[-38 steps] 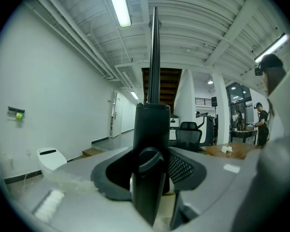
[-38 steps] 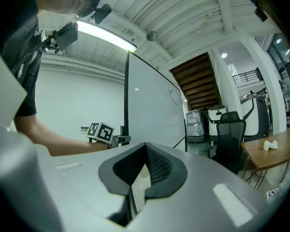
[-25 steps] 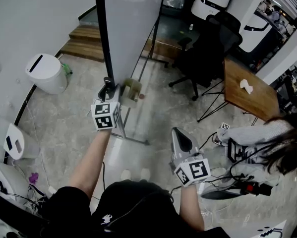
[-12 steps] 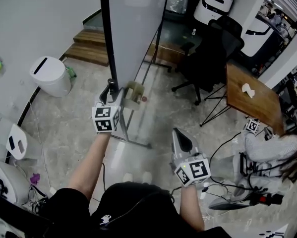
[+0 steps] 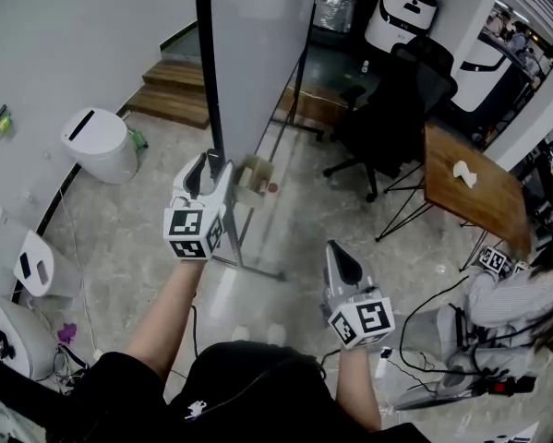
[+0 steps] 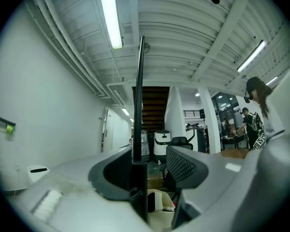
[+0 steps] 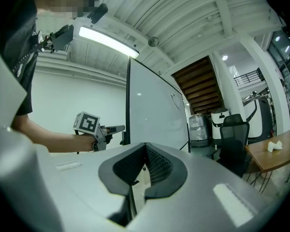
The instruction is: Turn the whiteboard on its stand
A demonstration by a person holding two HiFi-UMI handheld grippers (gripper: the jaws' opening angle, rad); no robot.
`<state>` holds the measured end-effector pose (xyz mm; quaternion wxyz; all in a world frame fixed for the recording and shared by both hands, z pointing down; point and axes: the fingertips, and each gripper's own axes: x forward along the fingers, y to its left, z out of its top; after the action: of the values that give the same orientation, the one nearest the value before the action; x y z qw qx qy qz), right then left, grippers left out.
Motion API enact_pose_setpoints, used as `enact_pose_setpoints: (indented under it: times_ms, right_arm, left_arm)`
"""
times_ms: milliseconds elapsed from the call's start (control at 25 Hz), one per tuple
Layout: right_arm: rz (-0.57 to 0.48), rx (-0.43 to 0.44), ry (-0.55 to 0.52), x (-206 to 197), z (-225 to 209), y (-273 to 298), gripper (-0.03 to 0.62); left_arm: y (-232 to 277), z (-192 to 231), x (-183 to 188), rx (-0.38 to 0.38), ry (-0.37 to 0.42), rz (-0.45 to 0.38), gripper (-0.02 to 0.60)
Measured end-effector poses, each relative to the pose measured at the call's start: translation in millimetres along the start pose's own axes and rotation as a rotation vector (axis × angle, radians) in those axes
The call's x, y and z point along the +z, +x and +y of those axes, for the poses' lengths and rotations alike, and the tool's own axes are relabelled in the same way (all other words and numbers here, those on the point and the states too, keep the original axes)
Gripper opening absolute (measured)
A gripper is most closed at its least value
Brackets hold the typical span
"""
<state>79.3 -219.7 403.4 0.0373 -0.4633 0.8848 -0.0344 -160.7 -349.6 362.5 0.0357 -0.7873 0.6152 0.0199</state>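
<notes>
Jaws of the left gripper (image 5: 208, 161), wide though just easing inward, straddle the whiteboard (image 5: 258, 63) edge (image 6: 138, 105), apparently not yet clamping, placed to swing it round; right gripper (image 5: 339, 253) waits empty, jaws together.

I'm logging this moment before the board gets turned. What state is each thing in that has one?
whiteboard, upright on its stand, its black near edge toward the person.
left claw, open, jaws just eased slightly closer, the whiteboard's black edge between them, not clamped.
right claw, shut, nothing in it.
office chair, unoccupied.
</notes>
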Motion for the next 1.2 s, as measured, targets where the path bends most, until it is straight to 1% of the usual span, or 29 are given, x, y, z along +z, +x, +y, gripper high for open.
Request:
enact_pose_setpoints:
  times_ms: [120,160,240,280,480,680,840,1200]
  right_arm:
    - [-0.004,-0.007,0.0,2.8,-2.2,-1.8,0.006]
    - [-0.007,-0.008,-0.001,3.8,-2.5,-2.3,0.006]
    - [-0.013,-0.012,-0.004,5.6,-3.8,-3.1,0.006]
    - [-0.016,-0.013,-0.006,6.3,-4.3,-3.8,0.006]
    - [-0.021,-0.016,-0.015,10.3,-3.4,-8.8,0.006]
    - [-0.012,-0.02,-0.018,13.1,-11.1,-8.5,0.006]
    - [-0.003,-0.023,-0.017,10.1,-16.1,-9.9,0.006]
    - [0.032,-0.018,-0.034,3.1,-15.4,-5.4,0.006]
  left_arm:
    - [-7.4,-12.1,12.2,-0.028,-0.013,-0.022,0.207]
    - [-9.9,-16.9,13.9,-0.04,-0.019,-0.025,0.183]
    - [-13.5,-28.7,14.3,-0.069,-0.028,-0.026,0.16]
    - [-14.9,-35.8,13.2,-0.084,-0.029,-0.023,0.138]
    - [-21.1,-70.2,-1.9,-0.159,-0.026,0.007,0.085]
    - [-21.5,-102.0,-5.1,-0.209,-0.068,0.026,0.03]
    - [-24.4,-114.8,-18.3,-0.231,-0.078,0.047,0.006]
    - [-35.3,-127.7,-30.3,-0.252,-0.112,0.078,0.005]
